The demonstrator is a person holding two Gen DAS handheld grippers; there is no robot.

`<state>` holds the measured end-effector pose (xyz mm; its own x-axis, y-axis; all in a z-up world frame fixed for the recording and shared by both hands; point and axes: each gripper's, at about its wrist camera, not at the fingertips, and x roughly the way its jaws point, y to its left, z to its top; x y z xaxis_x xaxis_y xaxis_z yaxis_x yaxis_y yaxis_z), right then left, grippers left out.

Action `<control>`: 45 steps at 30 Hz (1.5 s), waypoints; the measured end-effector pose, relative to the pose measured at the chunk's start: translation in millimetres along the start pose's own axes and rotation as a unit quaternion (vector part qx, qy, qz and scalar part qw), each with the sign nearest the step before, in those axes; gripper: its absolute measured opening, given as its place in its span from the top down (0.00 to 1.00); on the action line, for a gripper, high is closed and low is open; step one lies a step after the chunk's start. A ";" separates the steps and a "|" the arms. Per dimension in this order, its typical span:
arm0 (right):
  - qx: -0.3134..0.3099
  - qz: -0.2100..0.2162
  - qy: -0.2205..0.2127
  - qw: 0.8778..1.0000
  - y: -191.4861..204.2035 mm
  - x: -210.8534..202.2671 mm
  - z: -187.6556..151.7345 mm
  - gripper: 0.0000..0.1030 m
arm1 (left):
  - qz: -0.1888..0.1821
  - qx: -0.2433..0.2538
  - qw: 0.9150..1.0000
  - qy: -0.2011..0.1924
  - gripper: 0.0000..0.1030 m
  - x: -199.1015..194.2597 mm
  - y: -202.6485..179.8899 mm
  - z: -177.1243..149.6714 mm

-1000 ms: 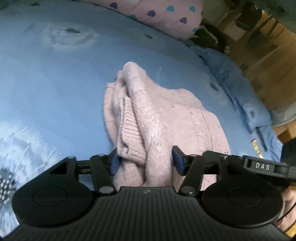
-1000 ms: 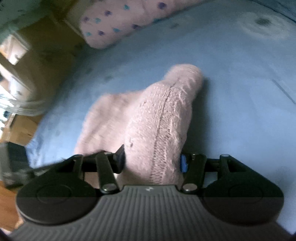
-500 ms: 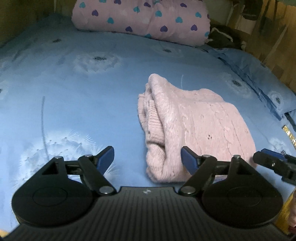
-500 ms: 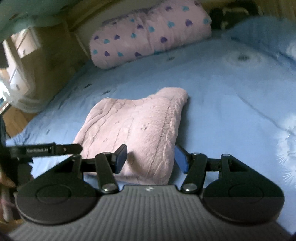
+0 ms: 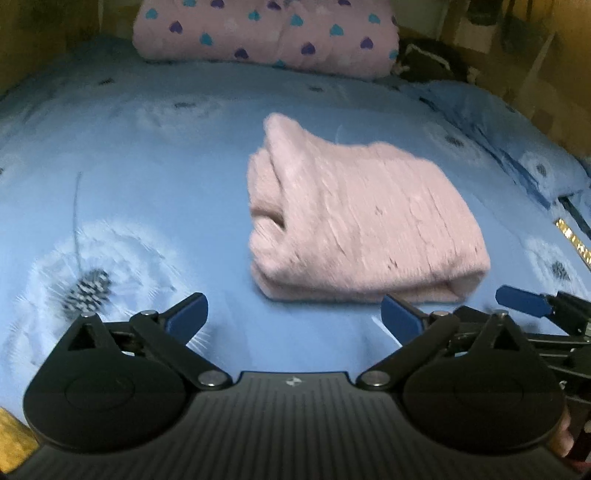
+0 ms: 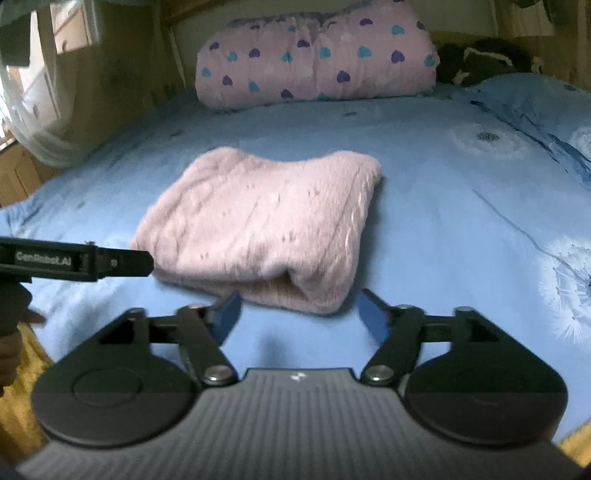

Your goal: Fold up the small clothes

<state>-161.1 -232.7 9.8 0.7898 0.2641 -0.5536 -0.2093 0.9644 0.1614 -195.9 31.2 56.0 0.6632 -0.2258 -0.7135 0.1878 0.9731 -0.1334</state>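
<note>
A pink knitted sweater (image 5: pixel 354 221) lies folded into a compact bundle on the blue bed sheet (image 5: pixel 147 177); it also shows in the right wrist view (image 6: pixel 266 225). My left gripper (image 5: pixel 293 317) is open and empty, pulled back just in front of the bundle's near edge. My right gripper (image 6: pixel 297 312) is open and empty, also just short of the bundle's near fold. The right gripper's fingertip (image 5: pixel 521 301) shows at the right edge of the left wrist view. The left gripper's finger (image 6: pixel 110 263) shows at the left of the right wrist view.
A rolled pink quilt with heart prints (image 5: pixel 266 33) lies at the bed's far end, also in the right wrist view (image 6: pixel 317 55). A blue pillow (image 5: pixel 517 140) sits at the right. Wooden walls (image 6: pixel 110 74) surround the bed.
Both grippers opened and let go of the sweater, then drew back toward the near side of the bed. The sweater now lies flat and folded on the sheet.
</note>
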 end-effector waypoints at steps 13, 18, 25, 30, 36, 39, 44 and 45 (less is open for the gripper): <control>-0.012 -0.059 -0.003 0.998 -4.7 13.6 -19.8 0.28 | 0.059 0.054 0.997 0.020 0.00 39.2 -30.4 -20.7; -0.004 -0.062 0.004 0.998 -8.3 18.3 -23.7 0.28 | 0.067 0.057 0.996 0.018 0.00 41.0 -34.0 -22.1; 0.001 -0.060 0.002 0.998 -9.4 19.1 -25.3 0.27 | 0.074 0.052 0.996 0.022 0.00 43.7 -38.8 -20.3; 0.002 -0.059 0.002 0.998 -9.4 19.6 -25.4 0.27 | 0.076 0.054 0.995 0.022 0.00 43.9 -40.0 -21.7; 0.001 -0.060 0.002 0.998 -9.3 19.8 -25.8 0.26 | 0.074 0.053 0.996 0.020 0.00 44.1 -38.6 -23.1; 0.000 -0.060 0.001 0.998 -9.3 19.9 -26.3 0.26 | 0.073 0.051 0.996 0.019 0.00 44.8 -37.0 -24.1; 0.000 -0.060 0.002 0.998 -9.3 19.9 -26.3 0.25 | 0.075 0.052 0.996 0.019 0.00 44.9 -37.5 -24.9; 0.000 -0.060 0.001 0.998 -9.1 20.0 -26.2 0.25 | 0.075 0.052 0.996 0.019 0.00 44.9 -37.5 -24.9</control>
<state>-158.6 -235.9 -24.2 0.8075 0.1462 -0.5714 -0.1128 0.9892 0.0936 -191.2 -14.3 11.8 0.6616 -0.0738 -0.7462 0.1632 0.9855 0.0473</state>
